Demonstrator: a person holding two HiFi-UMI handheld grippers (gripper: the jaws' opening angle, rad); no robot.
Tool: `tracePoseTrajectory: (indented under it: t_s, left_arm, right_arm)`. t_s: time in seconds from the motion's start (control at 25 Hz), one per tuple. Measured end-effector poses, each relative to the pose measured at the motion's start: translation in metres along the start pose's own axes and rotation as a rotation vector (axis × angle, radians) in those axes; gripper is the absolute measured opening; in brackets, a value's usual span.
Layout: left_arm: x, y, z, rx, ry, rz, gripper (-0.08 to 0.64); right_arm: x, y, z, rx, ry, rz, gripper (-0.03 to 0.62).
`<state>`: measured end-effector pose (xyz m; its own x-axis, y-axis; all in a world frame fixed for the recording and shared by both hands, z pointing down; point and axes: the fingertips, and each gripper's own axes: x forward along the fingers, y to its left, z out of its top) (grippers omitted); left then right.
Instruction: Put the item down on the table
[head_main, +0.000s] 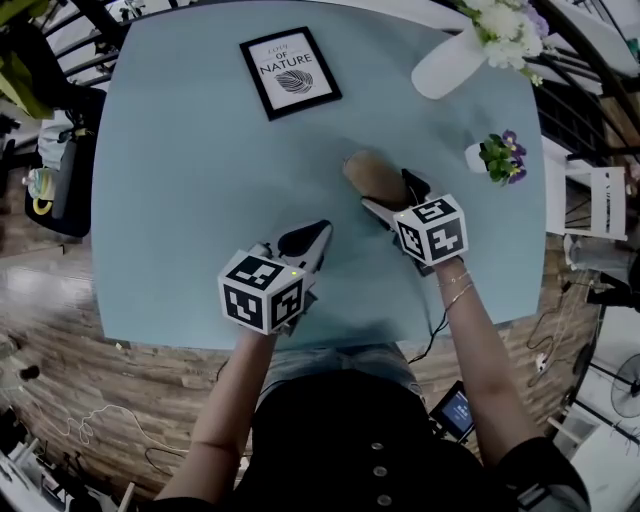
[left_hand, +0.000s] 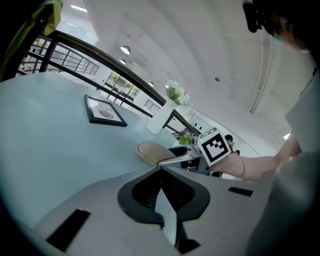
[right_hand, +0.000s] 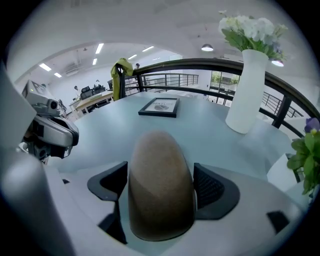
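A tan, rounded oblong item (head_main: 368, 172) sits between the jaws of my right gripper (head_main: 388, 192) near the middle right of the pale blue table (head_main: 190, 170). In the right gripper view the item (right_hand: 160, 185) fills the gap between the black pads (right_hand: 212, 187), which press on its sides. Low over the tabletop, the item (left_hand: 151, 151) lies close to it; whether it touches I cannot tell. My left gripper (head_main: 312, 240) hovers near the front of the table, shut and empty, a short way left of the item.
A black-framed picture (head_main: 290, 72) lies at the back of the table. A white vase with flowers (head_main: 452, 60) stands at the back right, and a small white pot with a purple-flowered plant (head_main: 497, 157) is just right of my right gripper. A railing runs behind the table.
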<state>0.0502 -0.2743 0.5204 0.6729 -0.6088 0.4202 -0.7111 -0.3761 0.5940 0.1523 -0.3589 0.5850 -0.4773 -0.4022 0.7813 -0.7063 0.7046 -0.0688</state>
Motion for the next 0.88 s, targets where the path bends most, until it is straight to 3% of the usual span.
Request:
tracePoseTrajectory:
  t_s: [0.16,0.4,0.56,0.68,0.88]
  left_arm:
    - [-0.005,-0.002,0.0,0.048,0.008,0.034,0.017]
    - [-0.008,-0.028,-0.009,0.115,0.079,-0.022,0.018]
    - [-0.012,-0.049,-0.004,0.161,0.057,-0.045,0.018]
    - [-0.016,-0.064,0.009,0.208,0.015,-0.055,0.018]
    - [-0.026,-0.082,0.037,0.278,-0.048,-0.062,0.018]
  right_arm:
    - [-0.017,0.006,0.019,0.0,-0.119,0.021,0.403]
    - [-0.053,0.025,0.05,0.024,-0.272,0.067,0.402]
    - [-0.082,0.038,0.06,0.039,-0.338,0.077,0.396]
    - [-0.107,0.044,0.066,0.059,-0.398,0.077,0.313]
    - [-0.146,0.057,0.078,0.059,-0.5,0.099,0.266]
